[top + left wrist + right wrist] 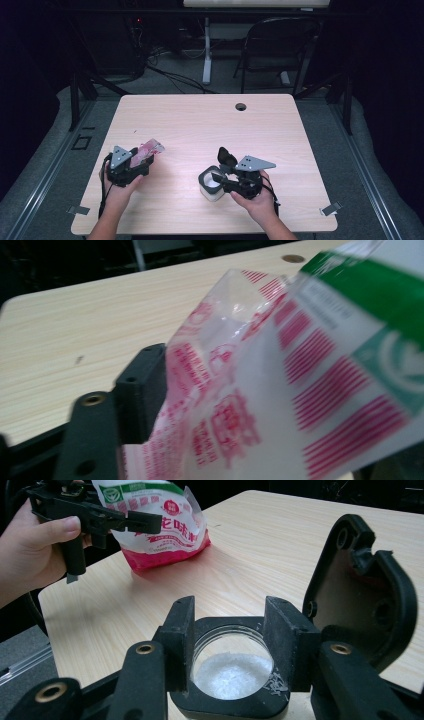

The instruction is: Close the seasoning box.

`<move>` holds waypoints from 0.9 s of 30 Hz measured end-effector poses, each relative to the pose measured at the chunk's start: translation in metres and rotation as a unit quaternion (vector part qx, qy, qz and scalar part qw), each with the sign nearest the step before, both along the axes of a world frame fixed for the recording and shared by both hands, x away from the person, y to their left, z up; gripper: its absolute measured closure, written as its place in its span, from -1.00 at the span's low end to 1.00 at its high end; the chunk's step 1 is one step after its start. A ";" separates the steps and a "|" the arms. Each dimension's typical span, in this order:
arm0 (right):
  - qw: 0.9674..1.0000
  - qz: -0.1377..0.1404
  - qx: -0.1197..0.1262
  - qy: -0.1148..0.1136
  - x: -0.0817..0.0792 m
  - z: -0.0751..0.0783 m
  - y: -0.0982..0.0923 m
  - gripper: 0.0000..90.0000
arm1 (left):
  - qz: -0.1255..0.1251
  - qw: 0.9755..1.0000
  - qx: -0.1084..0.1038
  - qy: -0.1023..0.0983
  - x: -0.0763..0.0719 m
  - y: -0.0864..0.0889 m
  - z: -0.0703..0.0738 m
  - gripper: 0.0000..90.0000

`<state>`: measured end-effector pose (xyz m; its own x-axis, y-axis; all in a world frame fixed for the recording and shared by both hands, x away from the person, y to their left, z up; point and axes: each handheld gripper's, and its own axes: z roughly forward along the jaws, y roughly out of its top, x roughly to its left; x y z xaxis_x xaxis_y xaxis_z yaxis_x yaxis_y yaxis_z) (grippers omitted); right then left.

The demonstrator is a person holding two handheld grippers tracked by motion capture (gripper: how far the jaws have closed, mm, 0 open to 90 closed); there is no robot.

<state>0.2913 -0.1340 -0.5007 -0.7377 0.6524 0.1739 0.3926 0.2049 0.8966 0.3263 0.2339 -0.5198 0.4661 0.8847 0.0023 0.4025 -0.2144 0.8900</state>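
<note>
- Grippers, two: the left gripper (142,161) has a single red-and-white bag (146,150) between its jaws at the table's (200,120) left side; whether they press it, I can't tell.
- One jar (231,672) of white crystals, black flip lid (361,585) raised, sits clamped in the right gripper (232,640), near the front edge.

One seasoning bag (146,150), one lidded jar (212,183), two grippers, one table (200,120).

bag (280,390) blurred, cut off — print unreadable
</note>
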 end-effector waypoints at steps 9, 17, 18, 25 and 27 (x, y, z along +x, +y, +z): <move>1.000 -0.003 -0.013 -0.018 -0.004 0.004 0.001 0.19 | -0.049 0.999 0.020 0.010 -0.004 -0.025 -0.001 -0.29; 0.999 -0.019 -0.020 -0.028 -0.008 0.005 -0.004 0.12 | -0.094 0.994 0.035 0.032 -0.003 -0.053 -0.007 -0.31; 0.999 -0.021 -0.020 -0.027 -0.009 0.006 -0.004 0.12 | -0.099 0.994 0.037 0.034 -0.003 -0.057 -0.007 -0.31; 1.000 -0.023 0.011 -0.010 -0.015 0.011 -0.011 0.15 | -0.126 0.991 0.035 0.039 -0.004 -0.074 -0.006 -0.30; 0.999 -0.030 0.010 -0.015 -0.015 0.011 -0.014 0.15 | -0.129 0.990 0.036 0.037 -0.005 -0.077 -0.006 -0.30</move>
<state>0.2760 -0.1482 -0.4893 -0.7020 0.6928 0.1652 0.3767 0.1643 0.9117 0.3216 0.1569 -0.5262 0.6775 0.7353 0.0190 0.3900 -0.3810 0.8383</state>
